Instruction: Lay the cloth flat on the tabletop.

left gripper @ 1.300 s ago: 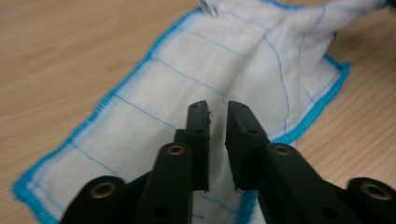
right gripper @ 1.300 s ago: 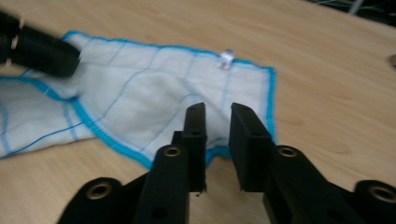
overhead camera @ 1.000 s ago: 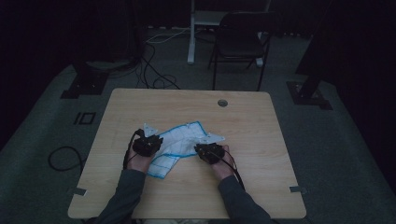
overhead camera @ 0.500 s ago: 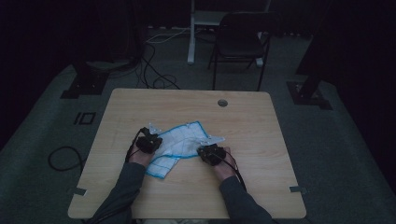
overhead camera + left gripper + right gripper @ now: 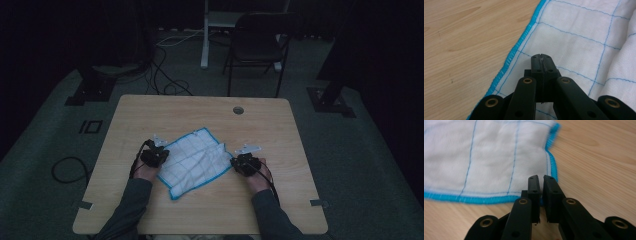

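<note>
A white cloth (image 5: 194,159) with blue grid stitching and a blue hem lies spread on the wooden table (image 5: 210,117). My left gripper (image 5: 154,156) rests at its left side. In the left gripper view the jaws are shut, with the gripper (image 5: 541,58) over the cloth (image 5: 579,32) just inside the hem; nothing shows between them. My right gripper (image 5: 245,164) is at the cloth's right corner. In the right gripper view the gripper (image 5: 541,180) is closed to a narrow gap with the blue hem corner of the cloth (image 5: 491,157) between the jaws.
A round cable hole (image 5: 238,110) sits near the table's far edge. A dark chair (image 5: 257,47) and a white post (image 5: 205,35) stand beyond the table. Cables (image 5: 165,85) lie on the floor at the far left. Bare wood surrounds the cloth.
My right gripper has moved to the right with the cloth's corner, and the bunched cloth has spread flatter. The left gripper has stayed about where it was.
</note>
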### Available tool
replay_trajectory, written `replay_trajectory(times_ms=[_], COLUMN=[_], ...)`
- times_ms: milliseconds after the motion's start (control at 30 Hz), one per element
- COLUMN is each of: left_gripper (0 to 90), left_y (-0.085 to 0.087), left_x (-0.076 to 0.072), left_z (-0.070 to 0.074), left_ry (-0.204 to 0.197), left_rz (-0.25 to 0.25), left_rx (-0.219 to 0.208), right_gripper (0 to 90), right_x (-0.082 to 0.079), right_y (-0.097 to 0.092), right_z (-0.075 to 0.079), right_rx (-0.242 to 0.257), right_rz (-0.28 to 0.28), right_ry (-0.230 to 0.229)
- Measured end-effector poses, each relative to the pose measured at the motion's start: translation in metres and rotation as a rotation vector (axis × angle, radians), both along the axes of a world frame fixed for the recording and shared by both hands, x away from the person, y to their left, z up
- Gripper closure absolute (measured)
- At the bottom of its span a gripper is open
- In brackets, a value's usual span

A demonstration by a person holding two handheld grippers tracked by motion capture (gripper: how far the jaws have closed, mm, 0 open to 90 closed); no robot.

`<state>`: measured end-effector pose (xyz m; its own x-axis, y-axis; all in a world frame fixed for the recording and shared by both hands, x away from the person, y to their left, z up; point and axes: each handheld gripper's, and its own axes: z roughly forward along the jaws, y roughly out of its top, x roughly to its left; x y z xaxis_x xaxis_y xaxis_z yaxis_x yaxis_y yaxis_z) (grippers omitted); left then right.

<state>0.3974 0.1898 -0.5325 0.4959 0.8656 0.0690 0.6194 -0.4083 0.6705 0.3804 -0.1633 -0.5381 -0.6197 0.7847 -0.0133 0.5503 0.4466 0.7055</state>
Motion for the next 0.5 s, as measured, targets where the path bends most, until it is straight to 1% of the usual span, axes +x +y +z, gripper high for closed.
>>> replay_trajectory(times_ms=[133, 233, 400, 500], left_gripper=[90.0, 90.0, 90.0, 90.0], left_y=[0.005, 0.008, 0.011, 0.011], left_x=[-0.008, -0.014, -0.029, -0.038], left_z=[0.000, -0.001, -0.001, 0.000], left_ry=[0.000, -0.004, 0.005, 0.014], left_rz=[0.009, 0.014, 0.039, 0.043], left_rx=[-0.008, -0.013, -0.022, -0.026], right_gripper=[84.7, 84.7, 84.5, 84.3], right_x=[0.003, 0.005, 0.007, 0.007], right_y=[-0.013, -0.019, -0.023, -0.024], right_z=[0.001, 0.002, 0.002, 0.002], right_rx=[-0.013, -0.012, -0.023, -0.021], right_rz=[-0.028, -0.033, -0.037, -0.047], right_ry=[0.009, 0.015, 0.012, 0.017])
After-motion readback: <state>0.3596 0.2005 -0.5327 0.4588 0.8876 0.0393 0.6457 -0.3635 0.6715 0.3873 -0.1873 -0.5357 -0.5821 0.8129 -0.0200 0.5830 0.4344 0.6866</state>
